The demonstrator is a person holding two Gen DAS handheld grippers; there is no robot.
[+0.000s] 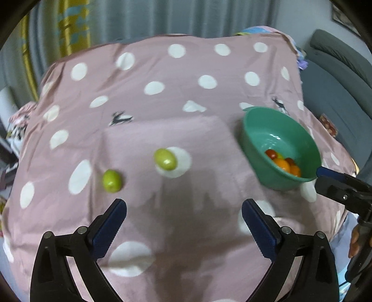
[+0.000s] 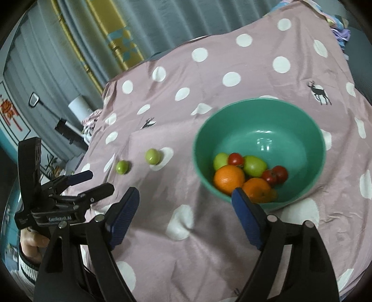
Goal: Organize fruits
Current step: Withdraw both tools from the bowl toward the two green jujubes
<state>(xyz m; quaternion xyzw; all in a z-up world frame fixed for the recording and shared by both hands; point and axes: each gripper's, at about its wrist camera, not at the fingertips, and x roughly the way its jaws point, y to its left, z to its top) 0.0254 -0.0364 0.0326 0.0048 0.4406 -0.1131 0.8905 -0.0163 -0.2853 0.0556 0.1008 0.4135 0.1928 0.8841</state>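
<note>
1. Sitting on the pink dotted cloth [image 2: 209,244], toward the right side: a green bowl [image 2: 290,120], upright and open-topped.
2. Holding, low against its near wall: two oranges [image 2: 229,178], two pale green fruits [image 2: 254,165] and about three small red tomatoes [image 2: 236,159], all bunched and touching.
3. Seen from the left wrist view as well: same green bowl [image 1: 262,125] at right, only part of its pile showing over the near rim.
4. Lying loose on the cloth, well left of the bowl: a larger green fruit [image 1: 164,159] resting partly on a white dot, and a smaller green fruit [image 1: 112,180] just beside it, nearer the cloth's left edge; apart from each other, not touching.
5. Hanging above bare cloth, nearer than both loose fruits: left gripper [image 1: 183,226], jaws spread wide with nothing between them.
6. Poised by the bowl's near rim: right gripper [image 2: 186,217], jaws standing wide and empty, right blue pad overlapping the rim and the nearer orange in view; contact cannot be told.
7. Gripped by a hand [image 2: 32,244] at the lower left of the right wrist view: the left tool's black frame.
8. Standing behind the cloth: grey curtains [image 1: 186,16] with a yellow patterned panel; at far right, a grey sofa [image 1: 337,76].
9. Blocking nothing: open cloth between the loose fruits and the bowl.
</note>
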